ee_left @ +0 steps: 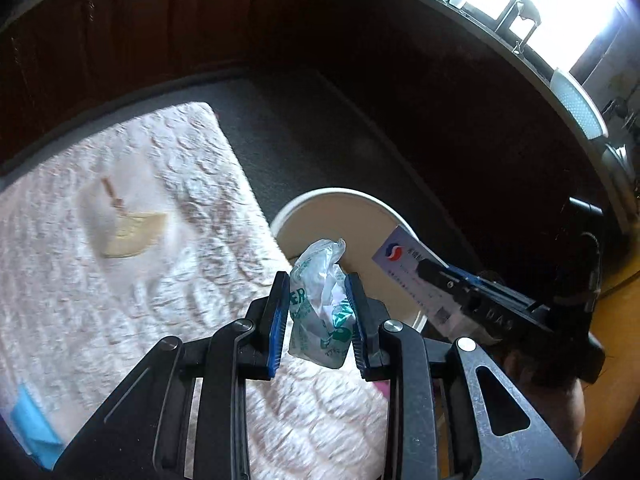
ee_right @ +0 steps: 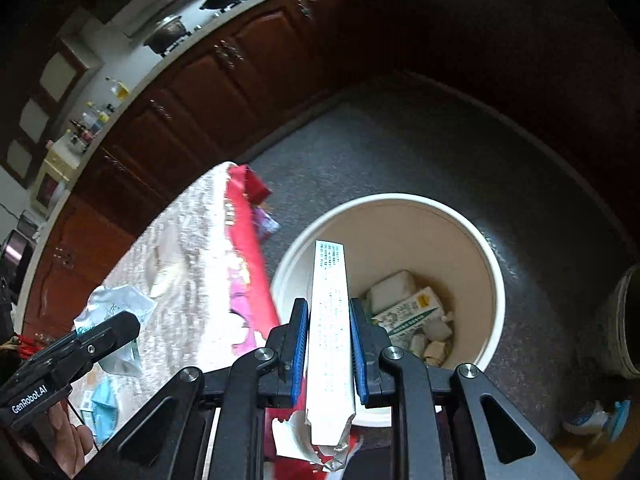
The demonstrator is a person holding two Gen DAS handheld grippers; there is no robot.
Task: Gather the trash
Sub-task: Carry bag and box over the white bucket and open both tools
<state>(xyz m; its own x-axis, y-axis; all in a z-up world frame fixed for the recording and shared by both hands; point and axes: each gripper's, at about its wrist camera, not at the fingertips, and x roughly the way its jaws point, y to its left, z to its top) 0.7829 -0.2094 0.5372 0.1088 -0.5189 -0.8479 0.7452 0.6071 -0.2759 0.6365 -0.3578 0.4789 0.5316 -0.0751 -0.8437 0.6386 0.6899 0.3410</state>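
My left gripper (ee_left: 318, 286) is shut on a crumpled clear plastic wrapper with green print (ee_left: 320, 304), held at the near rim of the cream waste bin (ee_left: 332, 194). My right gripper (ee_right: 329, 312) is shut on a flat white printed carton (ee_right: 330, 328), which hangs over the bin's near rim (ee_right: 496, 280). In the left wrist view the right gripper (ee_left: 430, 270) and its carton (ee_left: 402, 256) show over the bin's right side. In the right wrist view the left gripper (ee_right: 128, 322) and its wrapper (ee_right: 116, 300) show at the left. Cartons and scraps (ee_right: 412, 312) lie in the bin.
A pale pink quilted cloth (ee_left: 120, 260) covers the surface to the left, with a tan fan-shaped piece (ee_left: 134, 232) on it. A red wrapper (ee_right: 248, 240) hangs over its edge. Blue packets (ee_right: 102, 404) lie near. Dark wooden cabinets (ee_right: 208, 92) ring a grey floor (ee_right: 400, 148).
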